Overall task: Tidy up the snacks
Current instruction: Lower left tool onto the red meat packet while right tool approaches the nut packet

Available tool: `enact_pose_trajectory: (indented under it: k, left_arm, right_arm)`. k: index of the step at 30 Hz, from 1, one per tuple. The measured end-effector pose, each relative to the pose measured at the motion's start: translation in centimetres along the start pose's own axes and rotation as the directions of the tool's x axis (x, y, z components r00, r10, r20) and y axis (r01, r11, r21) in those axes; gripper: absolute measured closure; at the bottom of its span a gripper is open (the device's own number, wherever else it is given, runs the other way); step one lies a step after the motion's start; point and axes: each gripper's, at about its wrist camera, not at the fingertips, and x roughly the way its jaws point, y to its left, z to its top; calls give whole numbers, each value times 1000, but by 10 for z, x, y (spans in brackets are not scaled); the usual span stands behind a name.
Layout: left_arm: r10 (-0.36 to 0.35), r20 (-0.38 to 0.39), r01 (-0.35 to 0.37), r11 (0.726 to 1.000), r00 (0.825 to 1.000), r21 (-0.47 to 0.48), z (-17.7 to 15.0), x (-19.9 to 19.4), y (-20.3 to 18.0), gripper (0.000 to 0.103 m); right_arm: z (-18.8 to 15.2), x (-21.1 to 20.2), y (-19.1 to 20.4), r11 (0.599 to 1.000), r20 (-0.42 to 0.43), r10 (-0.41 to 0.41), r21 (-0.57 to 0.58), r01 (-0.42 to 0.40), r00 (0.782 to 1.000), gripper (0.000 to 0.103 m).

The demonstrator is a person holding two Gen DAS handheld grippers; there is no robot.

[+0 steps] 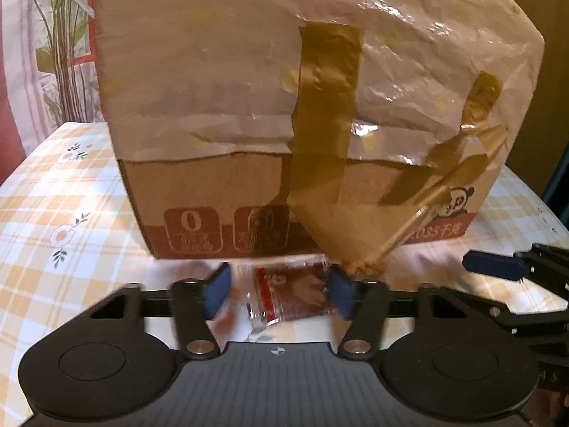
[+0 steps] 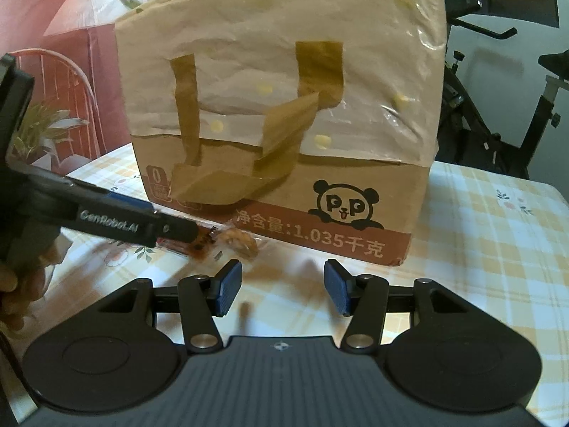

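A clear-and-red snack packet (image 1: 291, 293) lies on the checked tablecloth just in front of a taped cardboard box (image 1: 284, 106). My left gripper (image 1: 281, 291) is open, with its blue pads on either side of the packet. In the right wrist view the left gripper's finger (image 2: 142, 226) reaches over the packet (image 2: 202, 247), beside a small tan snack piece (image 2: 242, 242). My right gripper (image 2: 281, 286) is open and empty, close to the front of the box (image 2: 284, 106).
The box has loose brown tape flaps (image 1: 341, 227) hanging near the packet. The table (image 2: 498, 249) carries a yellow checked cloth. An exercise bike (image 2: 498, 106) stands behind at the right; a plant (image 1: 60, 35) and a curtain stand at the left.
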Motion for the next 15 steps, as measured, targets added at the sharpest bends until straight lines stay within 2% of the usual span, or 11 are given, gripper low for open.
enact_pose_trajectory:
  k: [2, 6, 15]
  left_arm:
    - [-18, 2, 18, 1000, 1000, -15, 4, 3, 2, 57]
    - [-64, 12, 64, 998, 998, -11, 11, 9, 1, 57]
    - [-129, -34, 130, 991, 991, 18, 13, 31, 9, 57]
  right_arm:
    - [0, 1, -3, 1000, -5, -1, 15, 1, 1000, 48]
    - [0, -3, -9, 999, 2, -7, 50, 7, 1000, 48]
    - [1, -1, -11, 998, 1, -4, 65, 4, 1000, 48]
